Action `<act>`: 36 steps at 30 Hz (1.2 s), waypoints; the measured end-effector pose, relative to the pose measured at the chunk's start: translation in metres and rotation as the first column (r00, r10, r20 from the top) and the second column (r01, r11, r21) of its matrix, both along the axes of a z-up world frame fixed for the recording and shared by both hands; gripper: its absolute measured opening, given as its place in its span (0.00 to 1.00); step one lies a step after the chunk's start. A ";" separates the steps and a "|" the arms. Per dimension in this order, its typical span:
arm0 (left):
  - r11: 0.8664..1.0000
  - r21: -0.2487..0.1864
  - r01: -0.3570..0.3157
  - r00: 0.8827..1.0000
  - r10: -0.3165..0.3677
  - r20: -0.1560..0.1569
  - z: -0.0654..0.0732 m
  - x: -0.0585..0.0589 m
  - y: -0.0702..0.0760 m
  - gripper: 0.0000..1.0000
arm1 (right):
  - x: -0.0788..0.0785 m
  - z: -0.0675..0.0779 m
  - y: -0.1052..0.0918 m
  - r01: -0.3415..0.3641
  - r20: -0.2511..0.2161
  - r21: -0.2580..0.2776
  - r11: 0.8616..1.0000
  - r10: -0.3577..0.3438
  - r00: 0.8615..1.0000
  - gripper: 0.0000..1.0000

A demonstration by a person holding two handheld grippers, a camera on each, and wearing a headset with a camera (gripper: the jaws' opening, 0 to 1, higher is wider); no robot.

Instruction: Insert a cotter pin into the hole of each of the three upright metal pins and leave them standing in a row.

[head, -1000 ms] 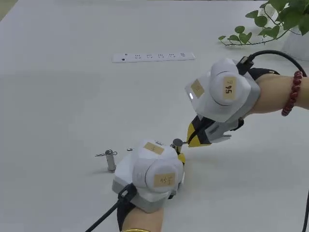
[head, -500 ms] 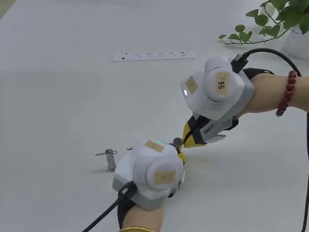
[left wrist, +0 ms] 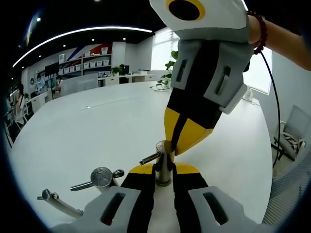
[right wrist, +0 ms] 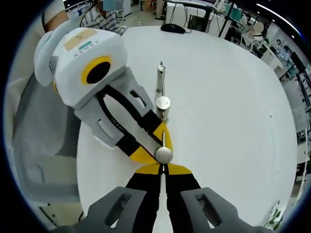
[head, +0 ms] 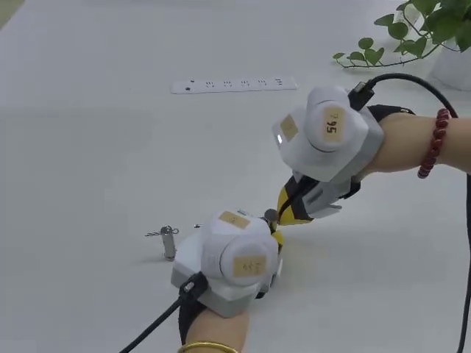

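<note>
The left gripper is clenched on an upright pin at the near middle of the table. The right gripper, jaws pinched together, grasps a cotter pin that runs through that pin's head. A second pin and a third pin stand in line to its left.

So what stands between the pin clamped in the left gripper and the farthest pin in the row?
One more upright metal pin, in line between the clamped pin and the farthest pin; the right gripper view shows it.
</note>
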State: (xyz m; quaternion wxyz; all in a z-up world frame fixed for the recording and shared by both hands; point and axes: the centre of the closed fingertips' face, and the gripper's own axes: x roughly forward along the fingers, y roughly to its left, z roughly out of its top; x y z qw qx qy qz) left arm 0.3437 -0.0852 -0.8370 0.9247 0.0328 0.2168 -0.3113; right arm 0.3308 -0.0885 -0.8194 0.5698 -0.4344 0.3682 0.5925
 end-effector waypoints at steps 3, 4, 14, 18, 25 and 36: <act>1.000 -0.013 -0.002 1.000 0.002 0.001 0.003 0.000 -0.001 0.13 | 0.000 0.000 0.000 0.001 0.001 0.002 1.000 -0.001 1.000 0.04; 1.000 -0.015 -0.001 1.000 0.001 -0.001 0.003 -0.001 -0.001 0.14 | 0.000 0.000 0.000 0.004 -0.001 0.004 1.000 -0.004 1.000 0.04; 1.000 0.021 0.016 1.000 -0.015 -0.021 -0.001 -0.012 0.004 0.17 | 0.001 -0.004 0.002 0.046 -0.014 0.024 0.999 -0.046 0.999 0.10; 1.000 0.020 0.017 1.000 -0.017 -0.026 0.002 -0.015 0.006 0.19 | 0.001 -0.006 0.002 0.055 -0.022 0.026 0.998 -0.054 0.998 0.12; 0.999 0.016 0.034 0.998 -0.034 -0.052 0.005 -0.026 0.011 0.21 | 0.001 -0.004 0.004 0.098 -0.029 0.041 0.994 -0.096 0.995 0.16; 0.998 0.020 0.060 0.998 -0.060 -0.037 0.023 -0.046 0.031 0.24 | 0.001 0.002 -0.009 0.136 -0.012 0.036 0.990 -0.136 0.991 0.16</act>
